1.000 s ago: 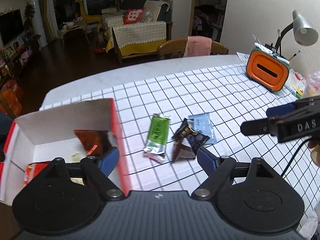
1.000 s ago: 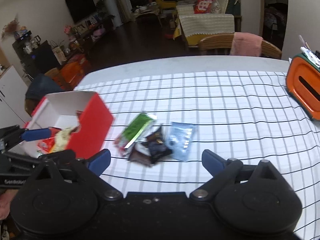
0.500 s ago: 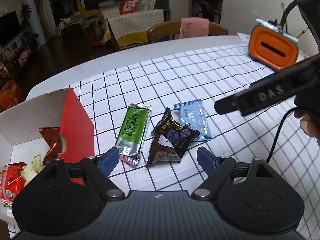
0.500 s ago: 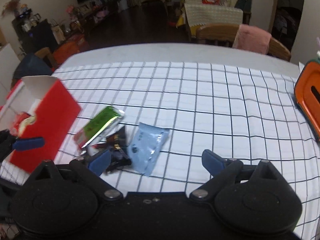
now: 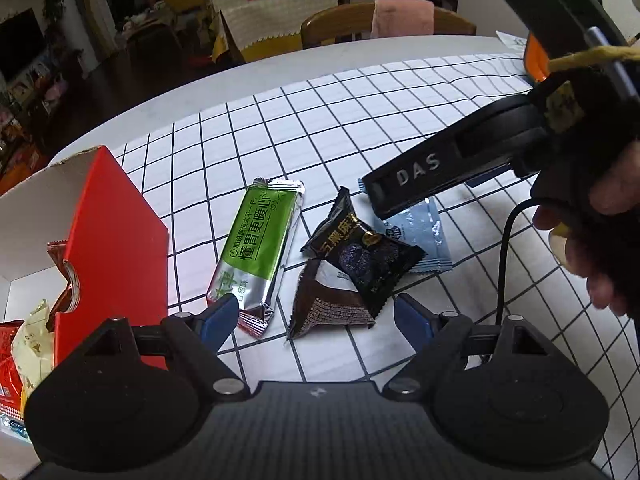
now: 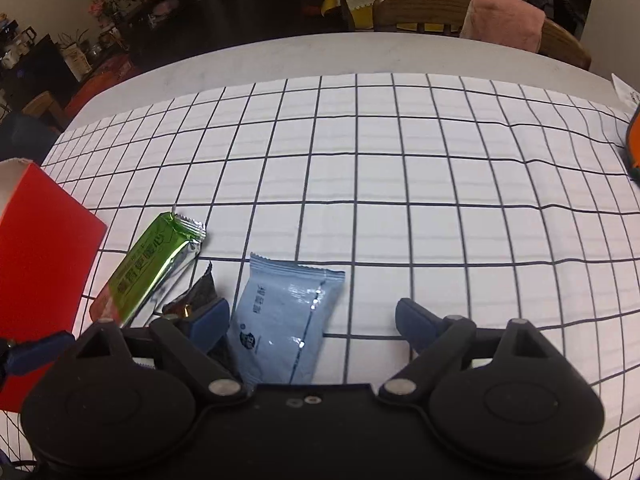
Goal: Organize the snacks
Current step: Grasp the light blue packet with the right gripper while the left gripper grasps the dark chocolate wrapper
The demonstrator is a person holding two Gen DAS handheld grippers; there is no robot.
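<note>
Several snacks lie on the checked tablecloth: a green bar (image 5: 258, 248) (image 6: 154, 266), a black packet (image 5: 370, 252) on a brown packet (image 5: 328, 304), and a light blue packet (image 5: 420, 236) (image 6: 284, 316). A red box (image 5: 108, 248) (image 6: 38, 264) at the left holds several snacks (image 5: 28, 340). My left gripper (image 5: 316, 318) is open, its fingers on either side of the brown and black packets. My right gripper (image 6: 314, 320) is open, low over the light blue packet, which lies between its fingers; it also shows in the left wrist view (image 5: 404, 186).
An orange holder (image 5: 534, 58) stands at the table's far right. A wooden chair with a pink cloth (image 6: 500, 20) is behind the table. The table's curved far edge (image 6: 320, 48) borders a dark floor. A black cable (image 5: 504, 248) hangs by my right hand.
Both grippers have moved forward and down toward the snack pile. The right gripper now straddles the light blue packet; the left has shifted right from the box to the dark packets.
</note>
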